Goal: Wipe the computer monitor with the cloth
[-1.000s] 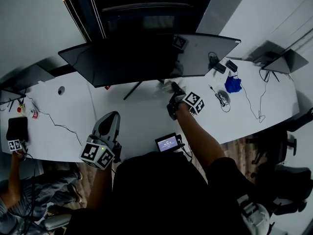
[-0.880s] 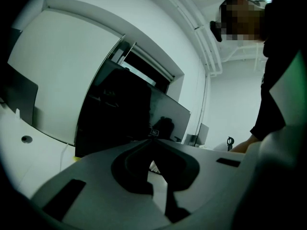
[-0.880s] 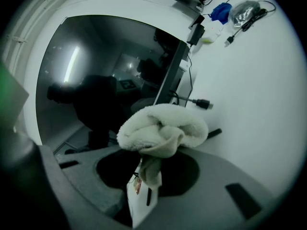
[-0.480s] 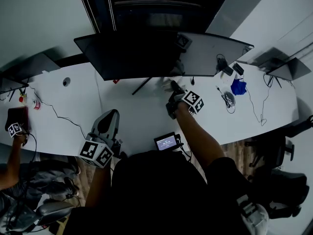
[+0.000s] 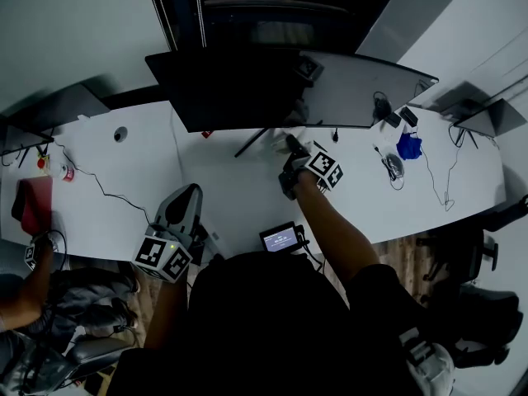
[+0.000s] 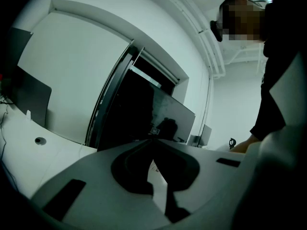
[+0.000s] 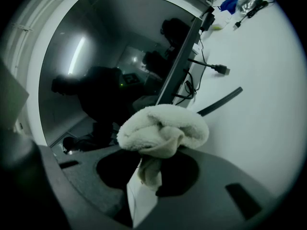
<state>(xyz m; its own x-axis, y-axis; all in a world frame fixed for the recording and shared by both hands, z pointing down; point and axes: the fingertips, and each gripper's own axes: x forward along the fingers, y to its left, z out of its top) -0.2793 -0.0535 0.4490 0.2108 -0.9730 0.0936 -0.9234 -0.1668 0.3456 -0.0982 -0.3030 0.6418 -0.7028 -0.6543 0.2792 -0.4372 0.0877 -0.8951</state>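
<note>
R tongs (image 7: 152, 159) clamped on bunched white cloth (image 7: 163, 128) near lower edge of monitor (image 5: 247, 89), above surface (image 5: 124, 196), screen contact unclear; L tongs (image 6: 153, 145) closed, empty; cloth prob. soft, light, floppy, so grip at gathered wad; screen fragile.

1. In the head view the cloth (image 5: 275, 144) is only a pale blur at the tip of the right gripper (image 5: 290, 145), at frame centre; its folds cannot be made out.
2. The monitor (image 5: 247, 89) covers most of its stand (image 5: 250, 143); one dark leg shows below it.
3. A blue object (image 5: 407, 146) at the right of the table (image 5: 132, 188) is too small to identify.
4. A second person (image 5: 29, 291) at lower left is cut off by the frame edge.
5. In the right gripper view the cloth's lower end disappears between the jaws.
</note>
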